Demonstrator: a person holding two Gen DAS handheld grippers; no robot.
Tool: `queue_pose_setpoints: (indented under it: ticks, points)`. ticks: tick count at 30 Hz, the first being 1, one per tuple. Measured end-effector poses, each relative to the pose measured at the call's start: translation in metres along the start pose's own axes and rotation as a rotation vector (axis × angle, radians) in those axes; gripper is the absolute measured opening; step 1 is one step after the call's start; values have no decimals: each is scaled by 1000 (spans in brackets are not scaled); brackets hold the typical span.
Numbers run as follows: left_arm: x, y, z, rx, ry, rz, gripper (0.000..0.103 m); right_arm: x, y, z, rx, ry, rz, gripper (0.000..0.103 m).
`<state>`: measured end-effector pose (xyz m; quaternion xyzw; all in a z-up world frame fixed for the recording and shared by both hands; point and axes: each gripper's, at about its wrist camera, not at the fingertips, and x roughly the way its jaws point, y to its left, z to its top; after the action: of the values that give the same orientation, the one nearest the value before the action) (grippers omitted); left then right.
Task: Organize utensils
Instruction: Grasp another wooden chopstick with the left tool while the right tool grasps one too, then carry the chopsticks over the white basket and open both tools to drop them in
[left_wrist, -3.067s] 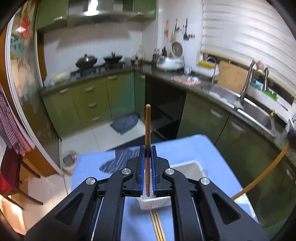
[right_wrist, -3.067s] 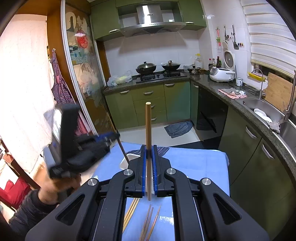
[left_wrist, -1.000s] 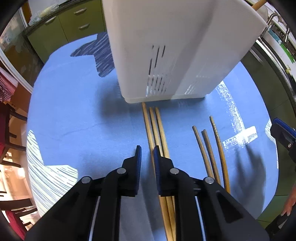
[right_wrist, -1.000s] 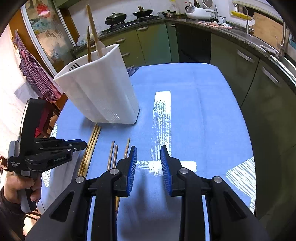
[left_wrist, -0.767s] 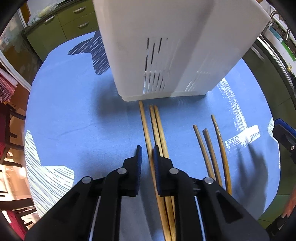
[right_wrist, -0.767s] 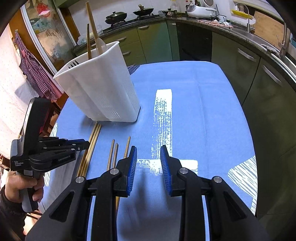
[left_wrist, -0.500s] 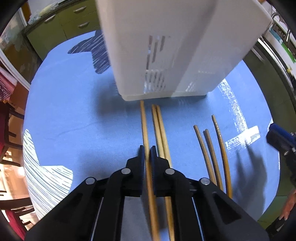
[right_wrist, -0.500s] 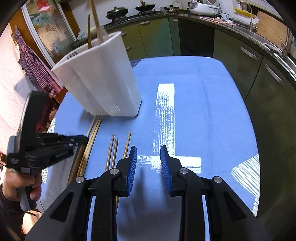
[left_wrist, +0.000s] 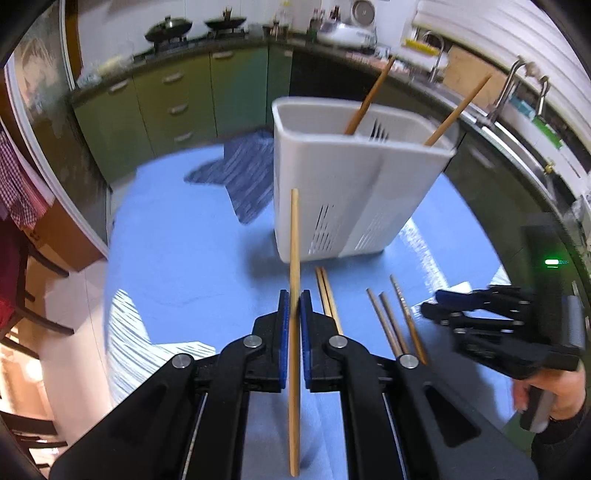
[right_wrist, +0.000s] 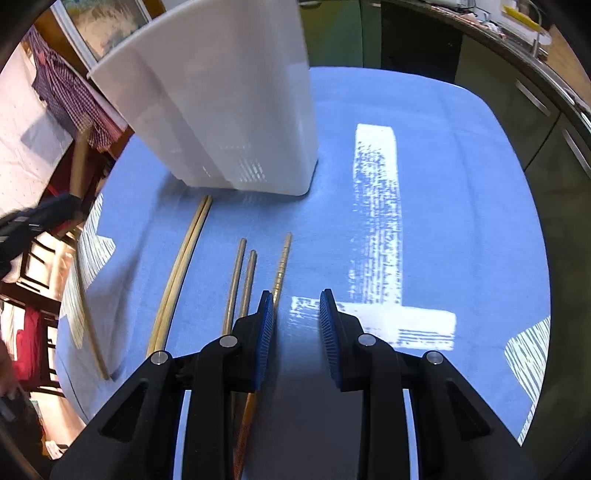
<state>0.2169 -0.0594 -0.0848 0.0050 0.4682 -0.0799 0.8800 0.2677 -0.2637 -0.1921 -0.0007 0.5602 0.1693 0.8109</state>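
My left gripper is shut on a light wooden chopstick and holds it raised above the blue cloth, in front of the white utensil holder. Two chopsticks stand in the holder. A pair of light chopsticks and three darker ones lie on the cloth. My right gripper is open, low over the cloth, its left finger beside the rightmost dark chopstick. The holder stands ahead of it, to the left.
The table wears a blue cloth with bright light patches. A dark blue patch shows on the cloth behind the holder. Green kitchen cabinets and a sink counter surround the table. A chair stands at the left.
My left gripper closed on the leftmost light chopstick and lifted it off the cloth. My right gripper dropped lower and closer to the dark chopsticks, still open.
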Motion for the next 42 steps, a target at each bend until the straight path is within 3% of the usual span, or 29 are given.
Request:
queue_pose_setpoints:
  ticks: [13,17,24,30,37,42]
  points:
    - [-34,7,-13,9,-56,-50,6,32,24,12,-45,88,-89,27]
    - [-46,7,-16,24,-86,-55,6,37,31,14,-65,87,-118,9]
    - [-56,2,-20,49,-104,-63,6,40,36,15,-48,78,-101,6]
    - [-61,4,-22,58,-113,-67,6,-1,35,7,-44,-21,-60,6]
    - [-72,-3,-25,76,-139,-66,6,-84,42,-18,-64,-209,2,6]
    - [-81,-6,-27,90,-157,-66,6,-125,36,-34,-70,-284,16,6]
